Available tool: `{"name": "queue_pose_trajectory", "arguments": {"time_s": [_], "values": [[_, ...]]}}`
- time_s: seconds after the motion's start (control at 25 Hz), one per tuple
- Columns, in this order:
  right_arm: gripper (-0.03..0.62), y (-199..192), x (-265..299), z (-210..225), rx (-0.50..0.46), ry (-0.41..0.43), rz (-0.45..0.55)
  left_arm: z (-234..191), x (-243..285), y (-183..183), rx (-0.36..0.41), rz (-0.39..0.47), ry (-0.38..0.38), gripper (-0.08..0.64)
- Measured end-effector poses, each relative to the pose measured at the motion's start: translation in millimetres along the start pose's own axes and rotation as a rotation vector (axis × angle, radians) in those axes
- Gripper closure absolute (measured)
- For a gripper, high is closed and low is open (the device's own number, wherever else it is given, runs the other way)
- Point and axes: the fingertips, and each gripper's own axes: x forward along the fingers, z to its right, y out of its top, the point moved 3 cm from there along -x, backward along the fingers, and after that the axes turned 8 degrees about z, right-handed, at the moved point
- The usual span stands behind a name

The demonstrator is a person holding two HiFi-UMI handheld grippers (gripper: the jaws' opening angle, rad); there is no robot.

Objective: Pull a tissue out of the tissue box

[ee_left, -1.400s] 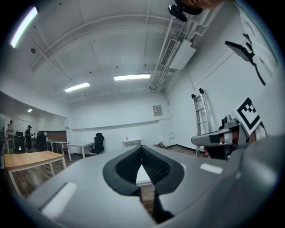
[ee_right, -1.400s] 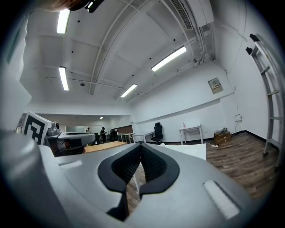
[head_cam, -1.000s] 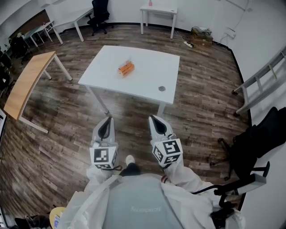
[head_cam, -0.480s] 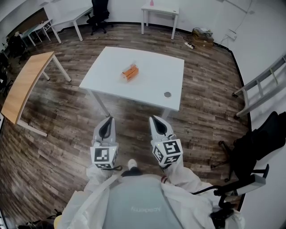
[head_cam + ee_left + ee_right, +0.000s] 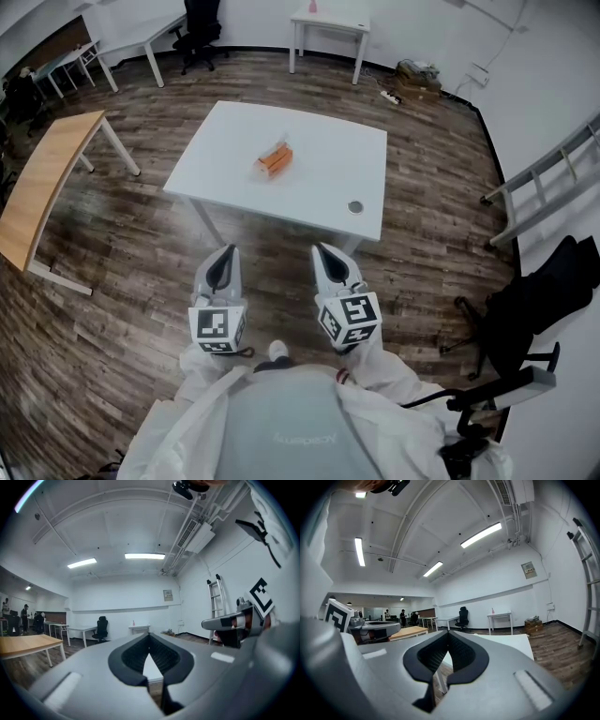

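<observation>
An orange tissue box (image 5: 274, 159) lies near the middle of a white table (image 5: 319, 173), well ahead of both grippers. My left gripper (image 5: 226, 253) and right gripper (image 5: 324, 251) are held side by side over the wooden floor, short of the table's near edge and pointing level at it. In the left gripper view the left gripper (image 5: 150, 635) is shut with its tips touching and nothing between them. The right gripper (image 5: 449, 633) is shut and empty too. Part of the white table (image 5: 506, 641) shows beyond its jaws.
A small round object (image 5: 354, 206) sits near the table's front right corner. A wooden table (image 5: 42, 187) stands at the left, a white desk (image 5: 328, 23) and an office chair (image 5: 197, 19) at the back. A ladder (image 5: 544, 178) and a black chair (image 5: 534, 309) stand at the right.
The white table and tissue box have drawn nearer and lower in the head view as the person moved toward them. Both grippers stay shut and side by side.
</observation>
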Motion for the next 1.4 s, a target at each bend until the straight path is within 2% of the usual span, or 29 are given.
{"name": "queue_pose_trajectory", "arguments": {"time_s": [0.52, 0.8, 1.4], "values": [[0.592, -2.5, 29.0, -6.0, -0.021, -0.045, 0.008, -31.9, 19.9, -12.5, -0.014, 0.009, -0.029, 0.56], [0.592, -3.6, 32.1, -0.9, -0.024, -0.067, 0.004, -34.3, 28.2, -16.0, -0.026, 0.012, -0.044, 0.56], [0.592, -11.3, 88.9, 24.2, 0.002, -0.04, -0.011, -55.9, 73.0, -30.5, -0.014, -0.025, -0.023, 0.56]]}}
